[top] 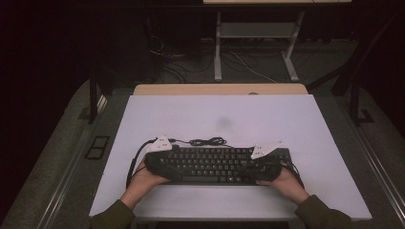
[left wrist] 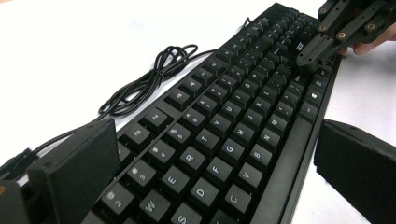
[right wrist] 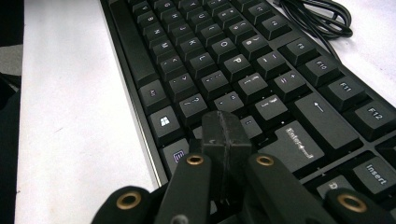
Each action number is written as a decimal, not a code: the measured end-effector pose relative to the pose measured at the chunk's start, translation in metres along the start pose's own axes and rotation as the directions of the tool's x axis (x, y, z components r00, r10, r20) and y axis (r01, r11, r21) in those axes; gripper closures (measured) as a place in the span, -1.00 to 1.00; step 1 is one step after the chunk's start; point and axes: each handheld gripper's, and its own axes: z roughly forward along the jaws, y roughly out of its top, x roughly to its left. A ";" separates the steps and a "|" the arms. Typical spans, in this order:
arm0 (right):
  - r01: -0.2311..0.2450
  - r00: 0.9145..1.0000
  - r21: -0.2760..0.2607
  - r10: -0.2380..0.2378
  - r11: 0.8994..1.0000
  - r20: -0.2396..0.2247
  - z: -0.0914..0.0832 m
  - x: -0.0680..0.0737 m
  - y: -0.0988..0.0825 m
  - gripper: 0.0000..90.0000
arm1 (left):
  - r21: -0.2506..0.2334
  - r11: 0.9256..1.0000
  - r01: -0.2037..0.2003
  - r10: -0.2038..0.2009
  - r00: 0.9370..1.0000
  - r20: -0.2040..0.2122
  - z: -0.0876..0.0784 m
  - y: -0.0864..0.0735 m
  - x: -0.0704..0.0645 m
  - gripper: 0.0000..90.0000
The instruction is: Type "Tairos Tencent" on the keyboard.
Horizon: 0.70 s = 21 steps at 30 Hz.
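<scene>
Now keyboard (left wrist: pixel 219 135) between left tongs (left wrist: pixel 210 172).

The room is dark. Light falls mostly on the surface (top: pixel 229 114), which is white and flat, with a faint grey smudge (top: pixel 223 123) near its middle. Behind it the edge of a wooden board (top: pixel 219 89) peeks out. The floor (top: pixel 57 143) is grey carpet. Farther back stands a second table (top: pixel 258 31) with pale metal legs and a low crossbar. Loose wires (top: pixel 248 64) lie on the floor around its feet. A dark post (top: pixel 93 95) stands at the left of the surface and another at the right. A small dark floor plate (top: pixel 97 147) sits at the left.
</scene>
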 end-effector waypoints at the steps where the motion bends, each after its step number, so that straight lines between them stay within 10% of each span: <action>1: 0.000 1.000 0.000 0.000 1.000 0.000 0.000 0.000 0.000 0.99 | -0.002 1.000 0.000 0.000 1.000 0.001 0.001 0.001 0.000 -1.00; 21: -0.011 1.000 -0.003 0.011 1.000 -0.003 0.000 -0.001 -0.001 0.99 | 0.008 1.000 -0.015 0.015 0.999 0.047 0.019 0.012 0.003 -0.37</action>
